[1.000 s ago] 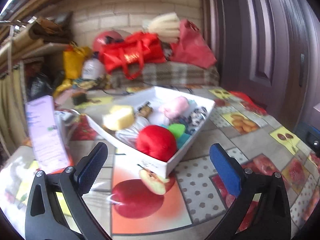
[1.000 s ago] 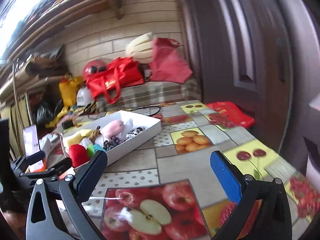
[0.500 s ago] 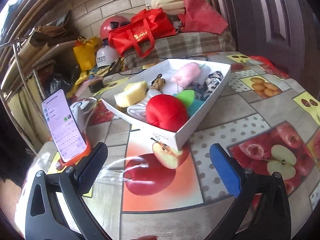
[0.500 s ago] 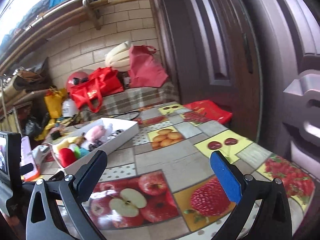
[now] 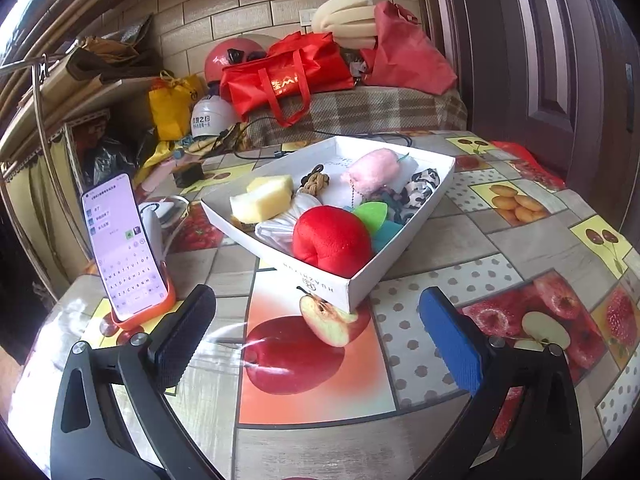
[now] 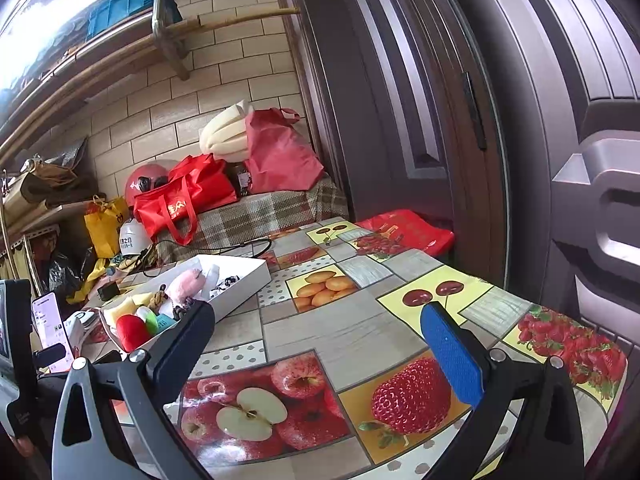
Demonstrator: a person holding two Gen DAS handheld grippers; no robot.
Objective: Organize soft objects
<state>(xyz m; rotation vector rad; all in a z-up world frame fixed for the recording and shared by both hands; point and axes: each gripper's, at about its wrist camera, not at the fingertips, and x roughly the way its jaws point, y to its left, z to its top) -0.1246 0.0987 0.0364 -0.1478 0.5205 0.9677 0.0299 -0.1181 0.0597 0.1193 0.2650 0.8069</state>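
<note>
Sitting in the box point(image 5: 362, 278), the red plush point(image 5: 330, 240) lies at twelve o'clock from the left gripper point(image 5: 316, 340), jaws spread, empty; the right gripper point(image 6: 316, 344), likewise spread, has it at ten o'clock, farther off.

In the white box point(image 5: 362, 280), the red plush apple point(image 5: 331, 240) hides part of the white cloth point(image 5: 280, 226) behind it; writing on the phone point(image 5: 122, 240) beside the box is unreadable.
</note>
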